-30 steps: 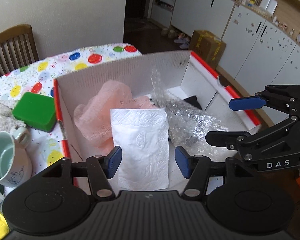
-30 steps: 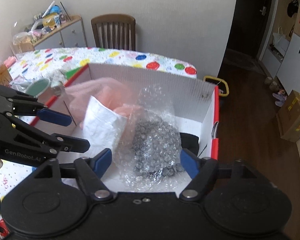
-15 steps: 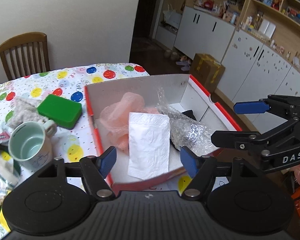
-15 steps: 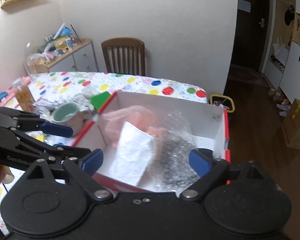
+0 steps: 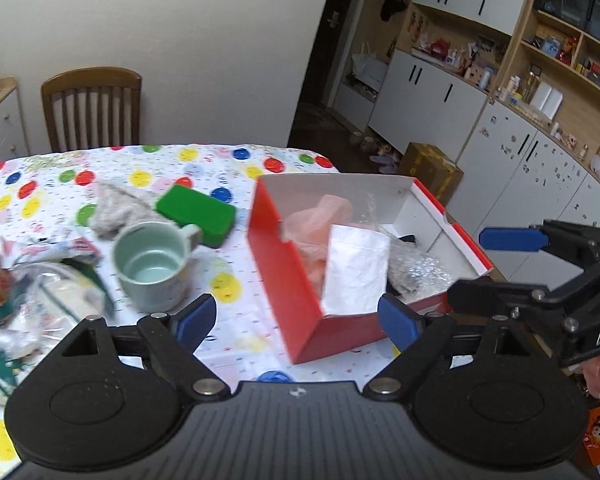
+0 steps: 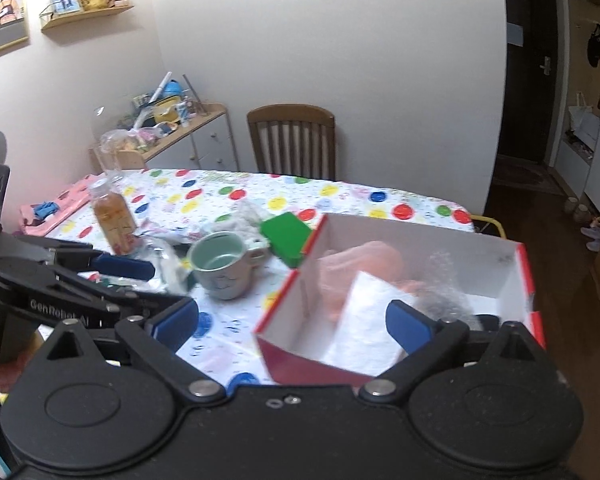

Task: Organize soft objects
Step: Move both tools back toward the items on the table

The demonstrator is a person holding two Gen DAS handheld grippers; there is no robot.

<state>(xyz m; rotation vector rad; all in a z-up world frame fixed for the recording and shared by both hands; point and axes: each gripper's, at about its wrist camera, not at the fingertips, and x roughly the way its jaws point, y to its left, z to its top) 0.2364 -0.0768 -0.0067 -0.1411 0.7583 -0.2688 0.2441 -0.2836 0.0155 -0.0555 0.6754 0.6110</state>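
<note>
We hold both tools spread and empty, jaws just opened: left tool [image 5: 296, 316], right tool [image 6: 294, 322]. The box [image 5: 288, 280] holds soft items. At ten o'clock lies grey fluff [image 5: 112, 210]: light, limp; pinch its middle.

Polka-dot table [image 5: 204, 160] under red box [image 5: 296, 300], green mug [image 5: 152, 264], green block [image 5: 196, 214], grey cloth [image 5: 112, 208].

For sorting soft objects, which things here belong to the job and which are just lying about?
Job:
red box
pink cloth
white napkin
bubble wrap
grey fluffy cloth, outside the box

Lying about:
green mug
green case
bottle
chair
</note>
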